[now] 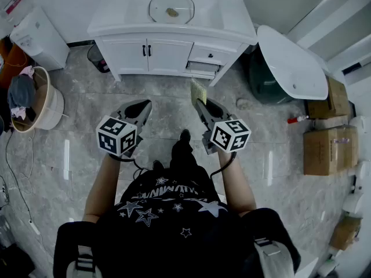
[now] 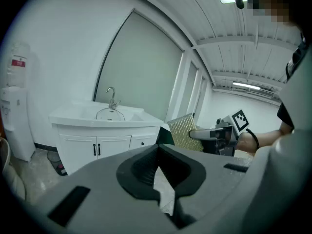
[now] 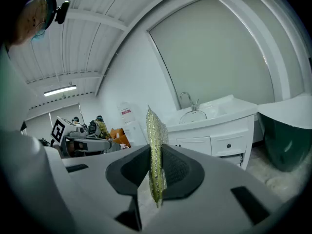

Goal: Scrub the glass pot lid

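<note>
The glass pot lid (image 1: 171, 7) lies in the basin of the white vanity (image 1: 168, 46), far ahead of both grippers; it shows as a round rim in the left gripper view (image 2: 109, 114) and the right gripper view (image 3: 194, 115). My right gripper (image 1: 200, 104) is shut on a yellow-gold scrub sponge (image 1: 197, 91), which stands on edge between the jaws (image 3: 156, 155). From the left gripper view the sponge (image 2: 184, 131) is seen flat-on. My left gripper (image 1: 143, 105) is shut with nothing between its jaws (image 2: 157, 165). Both are held at waist height over the tiled floor.
A white tub-like shell (image 1: 293, 62) leans at the right beside a dark green base (image 1: 265, 81). A water dispenser (image 1: 36, 36) and a basket of clothes (image 1: 40, 100) stand at the left. Cardboard boxes (image 1: 329, 149) line the right wall. A faucet (image 2: 111, 95) rises behind the basin.
</note>
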Demonstrator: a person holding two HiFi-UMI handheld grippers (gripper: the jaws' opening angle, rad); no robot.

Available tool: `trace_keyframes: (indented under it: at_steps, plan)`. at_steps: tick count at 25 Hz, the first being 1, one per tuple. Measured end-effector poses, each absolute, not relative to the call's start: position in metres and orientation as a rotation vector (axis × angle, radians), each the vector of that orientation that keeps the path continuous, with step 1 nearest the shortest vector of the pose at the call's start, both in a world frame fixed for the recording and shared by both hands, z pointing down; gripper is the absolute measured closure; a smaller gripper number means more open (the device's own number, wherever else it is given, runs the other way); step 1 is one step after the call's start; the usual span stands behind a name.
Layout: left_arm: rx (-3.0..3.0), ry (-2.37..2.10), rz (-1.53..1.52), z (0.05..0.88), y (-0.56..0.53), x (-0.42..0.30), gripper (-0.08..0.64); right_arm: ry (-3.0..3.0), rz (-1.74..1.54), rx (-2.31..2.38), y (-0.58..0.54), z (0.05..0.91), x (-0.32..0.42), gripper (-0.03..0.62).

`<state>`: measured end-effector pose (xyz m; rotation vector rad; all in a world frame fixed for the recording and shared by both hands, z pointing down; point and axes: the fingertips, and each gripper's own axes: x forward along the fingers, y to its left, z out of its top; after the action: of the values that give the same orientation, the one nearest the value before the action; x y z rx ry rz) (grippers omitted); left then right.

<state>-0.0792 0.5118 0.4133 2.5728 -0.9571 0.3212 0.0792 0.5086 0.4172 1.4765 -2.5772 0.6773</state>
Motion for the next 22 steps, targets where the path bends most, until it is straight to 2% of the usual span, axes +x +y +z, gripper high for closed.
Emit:
trace_keyframes:
  at_steps: [22]
  plan:
    - [2.478,-0.983,0.319,0.436,0.534,-0.113,0.552,-2.563,0.7,1.498,0.522,0.423,0.061,0.526]
